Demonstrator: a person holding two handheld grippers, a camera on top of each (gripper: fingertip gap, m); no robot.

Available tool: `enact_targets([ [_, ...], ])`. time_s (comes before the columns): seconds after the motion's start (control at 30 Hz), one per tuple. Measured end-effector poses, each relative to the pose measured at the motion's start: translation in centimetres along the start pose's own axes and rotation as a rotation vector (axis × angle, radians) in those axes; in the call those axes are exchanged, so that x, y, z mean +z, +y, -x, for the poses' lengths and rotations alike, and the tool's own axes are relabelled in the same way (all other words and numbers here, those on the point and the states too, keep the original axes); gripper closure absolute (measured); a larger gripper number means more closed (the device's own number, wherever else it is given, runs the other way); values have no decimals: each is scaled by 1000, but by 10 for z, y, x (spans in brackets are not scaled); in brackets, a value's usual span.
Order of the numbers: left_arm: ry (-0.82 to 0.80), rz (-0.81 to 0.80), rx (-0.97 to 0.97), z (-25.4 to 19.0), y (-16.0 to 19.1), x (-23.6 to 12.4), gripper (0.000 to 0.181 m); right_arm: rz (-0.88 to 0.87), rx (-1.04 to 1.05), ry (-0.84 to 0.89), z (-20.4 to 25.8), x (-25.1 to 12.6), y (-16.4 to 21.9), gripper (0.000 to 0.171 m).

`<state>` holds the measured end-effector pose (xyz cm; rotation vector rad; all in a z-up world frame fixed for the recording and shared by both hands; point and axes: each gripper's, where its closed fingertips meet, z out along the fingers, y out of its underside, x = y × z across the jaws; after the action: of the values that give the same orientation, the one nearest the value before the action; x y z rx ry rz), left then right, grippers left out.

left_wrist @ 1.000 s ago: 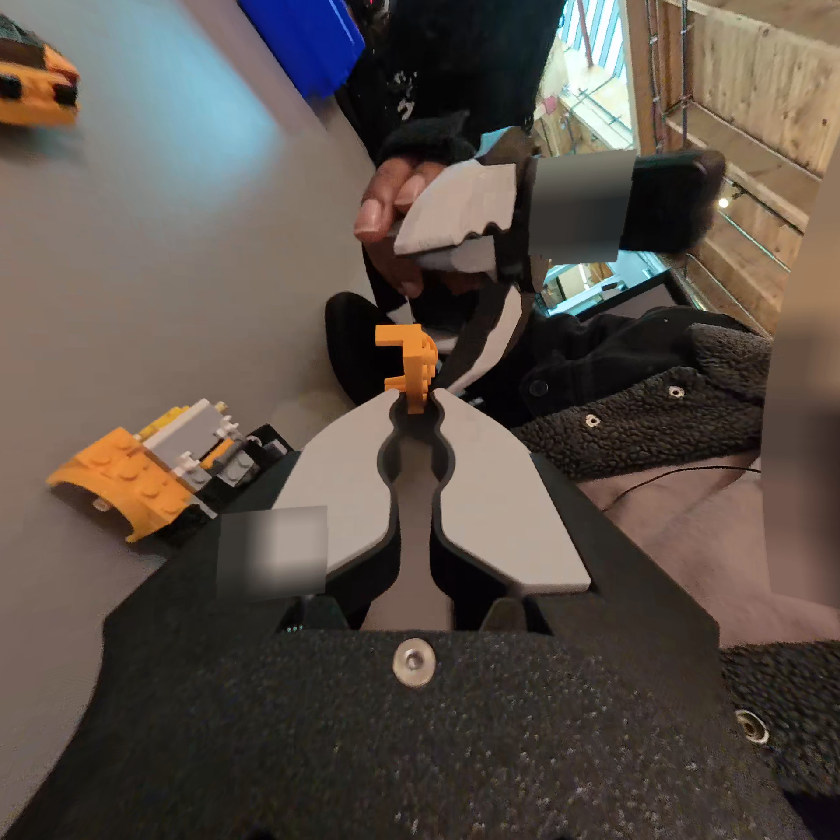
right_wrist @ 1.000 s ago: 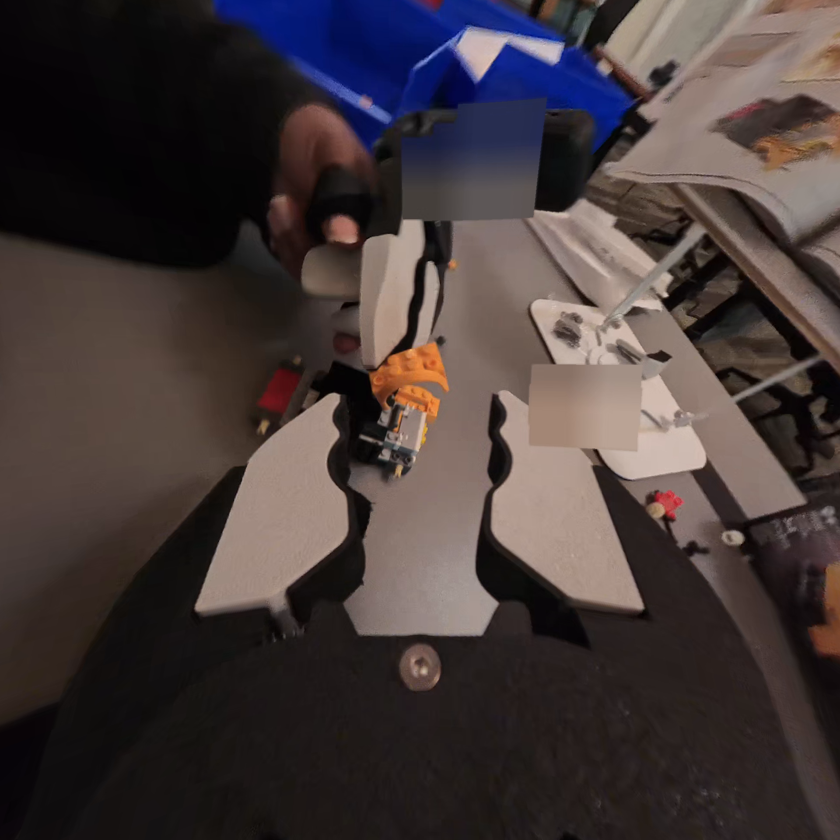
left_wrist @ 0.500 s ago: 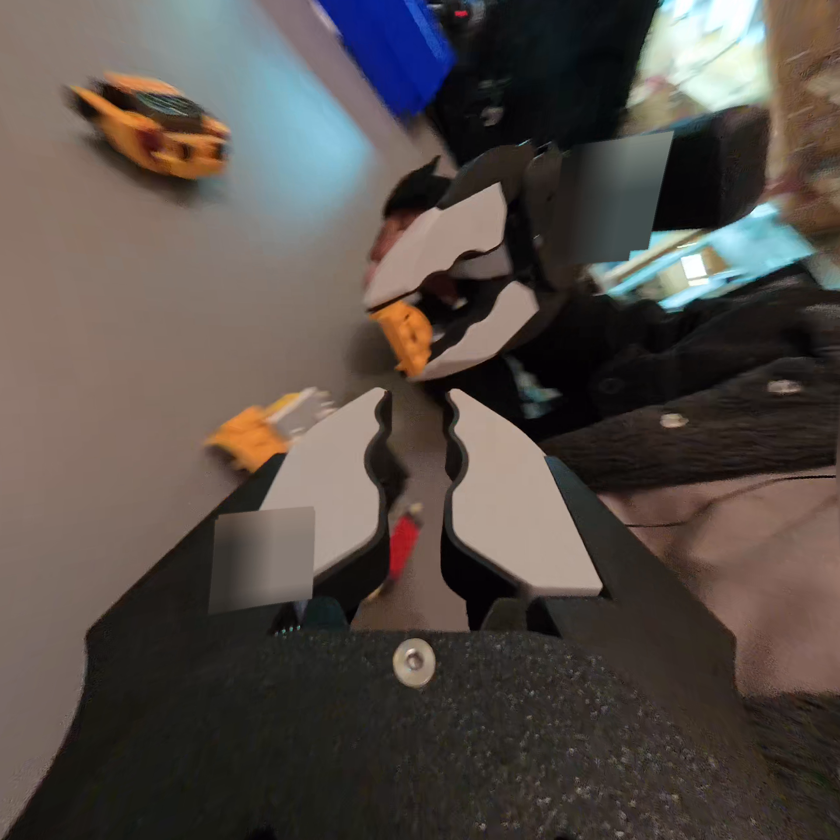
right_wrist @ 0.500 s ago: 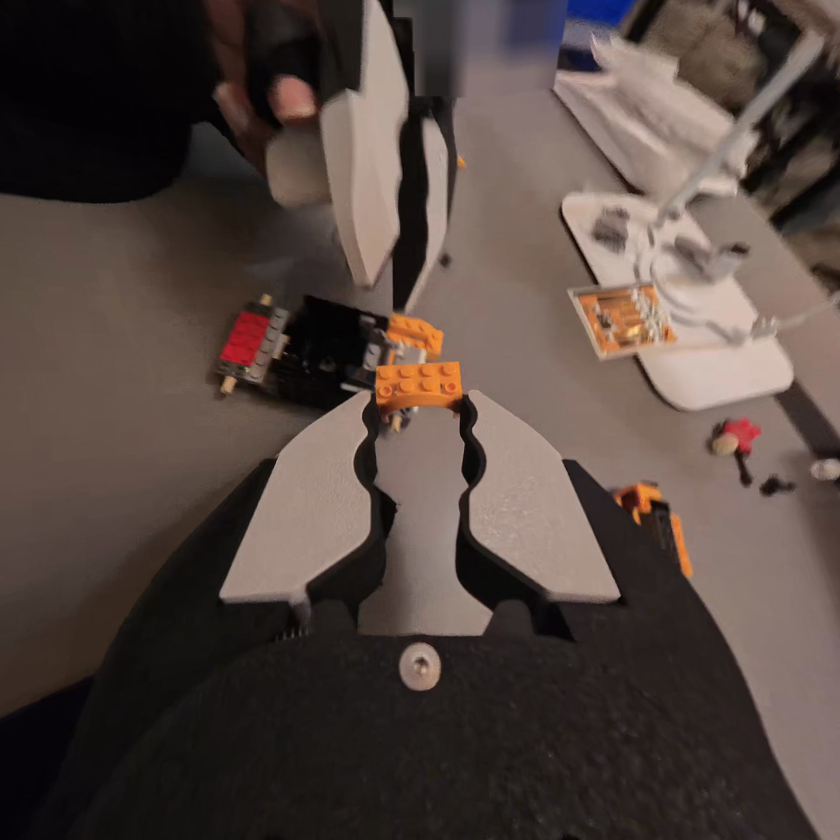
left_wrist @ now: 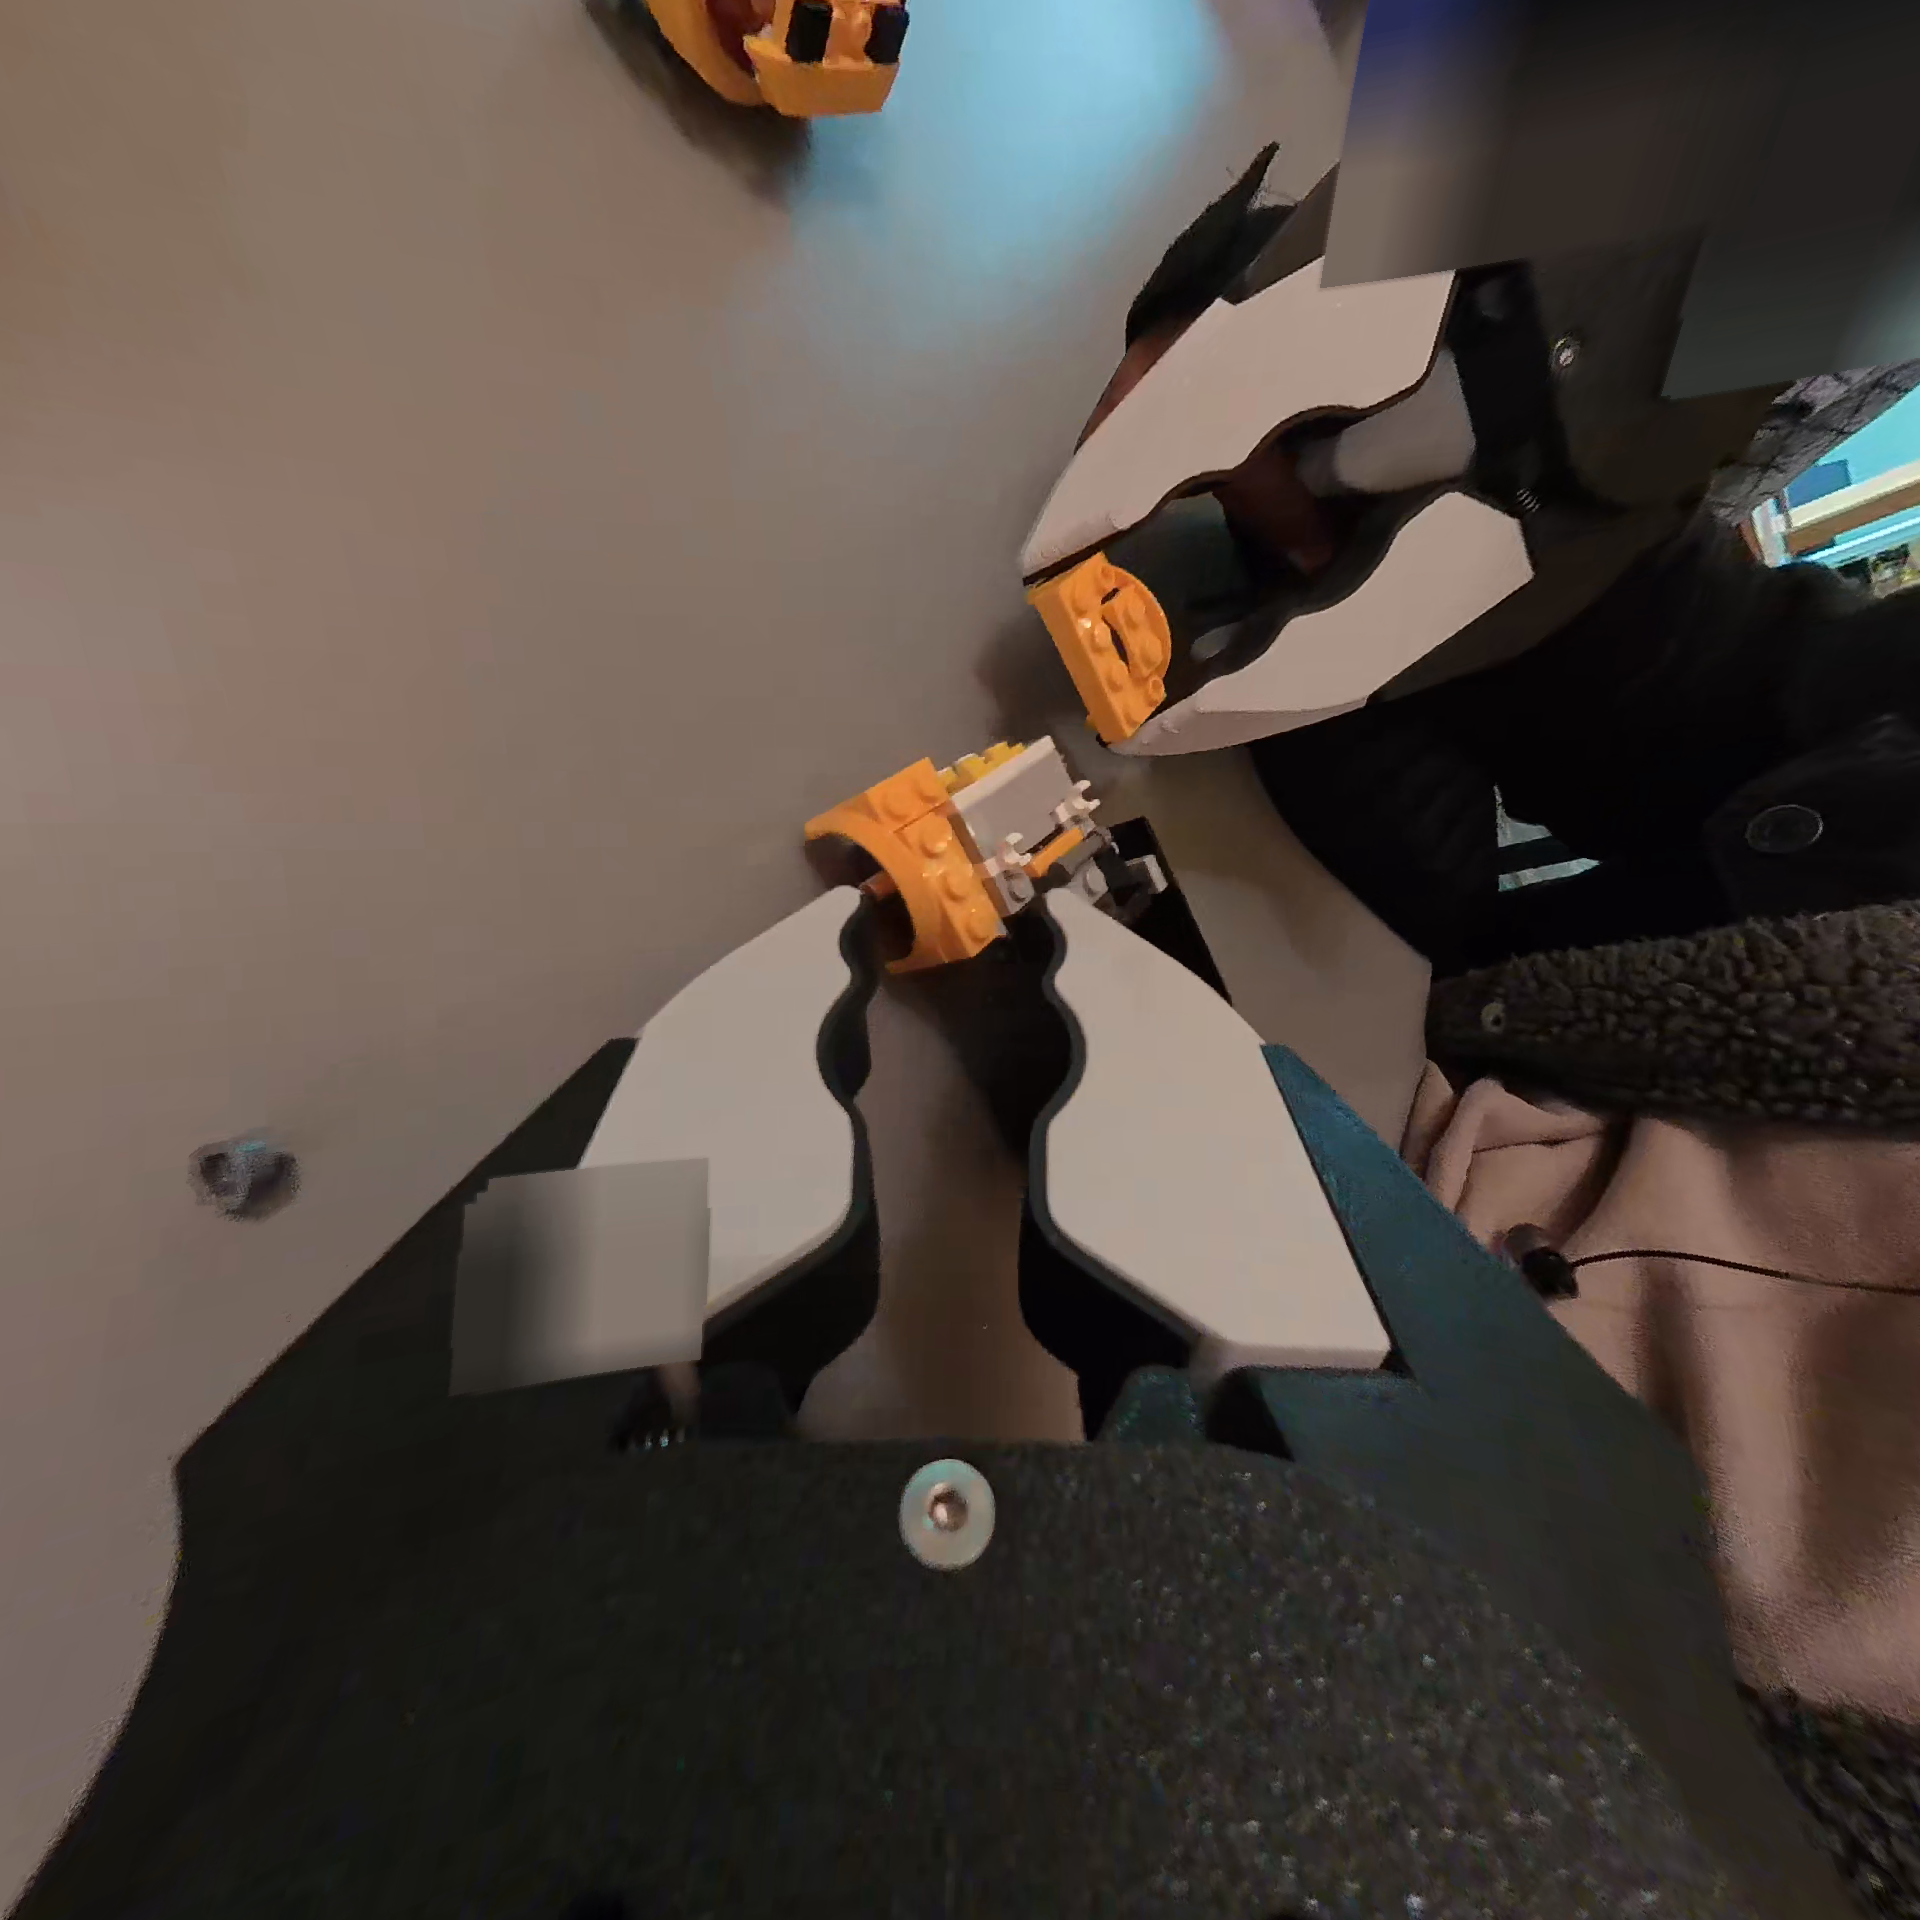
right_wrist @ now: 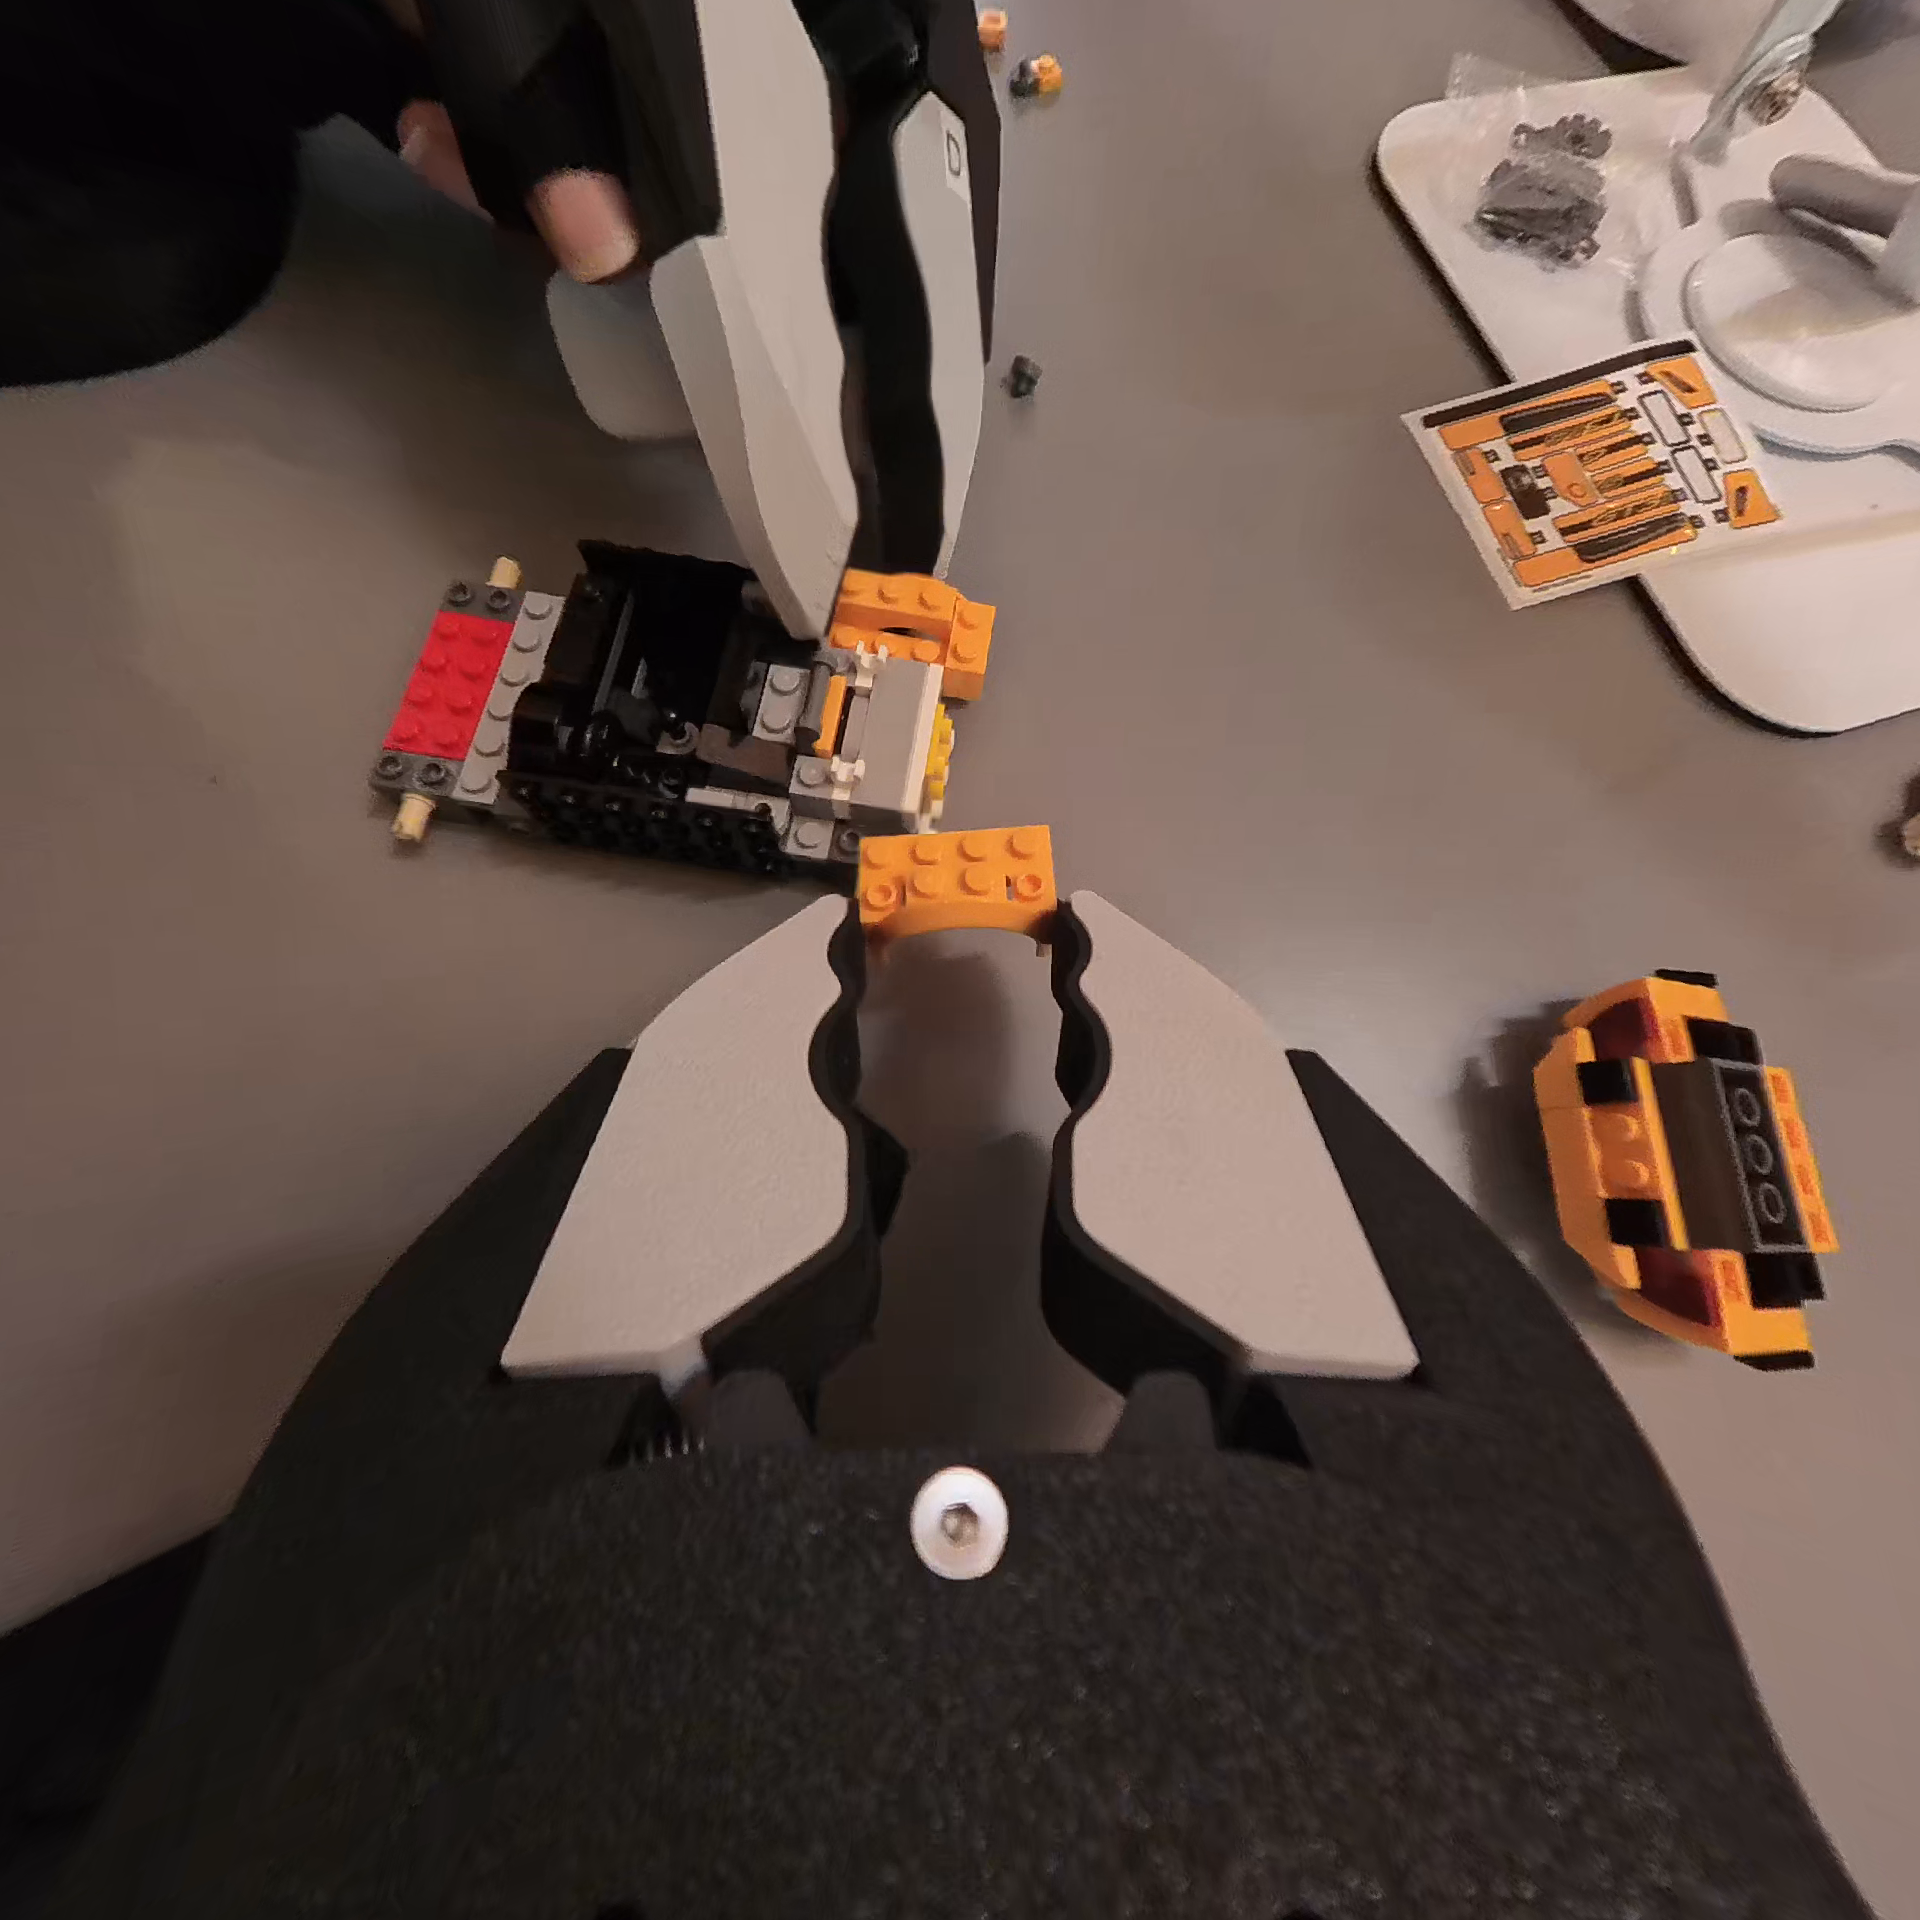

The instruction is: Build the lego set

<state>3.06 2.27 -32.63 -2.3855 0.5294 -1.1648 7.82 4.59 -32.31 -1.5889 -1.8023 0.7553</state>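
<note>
On grey tabletop: partly built car chassis, black with red rear plate. Right gripper clenched on orange wheel-arch brick, now lowered beside the chassis's near front corner; a second ago that brick sat in the left gripper's tips. Left gripper, released then and since dropped to the chassis, straddles the fitted orange arch, contact uncertain. Judgement: handover done, mounting next. Finished orange car body well apart.

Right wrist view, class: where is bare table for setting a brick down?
Free: the grey table left of the tongs, below the chassis; also between chassis and sticker sheet. Crowded: around the white stand base and orange car body.
</note>
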Motion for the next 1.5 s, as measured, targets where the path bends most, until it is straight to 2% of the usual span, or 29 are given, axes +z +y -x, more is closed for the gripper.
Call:
enact_targets([
  [0.5,-45,-59,-73,-1,2,0,157,126,39,-79,19,13,5,137],
  [1.0,-33,-78,-64,-7,3,-2,155,139,46,-108,26,12,3,133],
  [1.1,-24,-85,-48,-9,2,-6,155,113,1,-148,26,2,1,130],
  [1.23,-7,-70,-10,-11,4,-9,154,142,-181,-236,21,-8,12,127],
  [1.4,-11,-59,26,-10,7,-11,153,210,-296,-338,24,1,17,121],
  [1.5,-1,-62,24,-11,8,-14,152,208,-301,-345,28,9,15,125],
])
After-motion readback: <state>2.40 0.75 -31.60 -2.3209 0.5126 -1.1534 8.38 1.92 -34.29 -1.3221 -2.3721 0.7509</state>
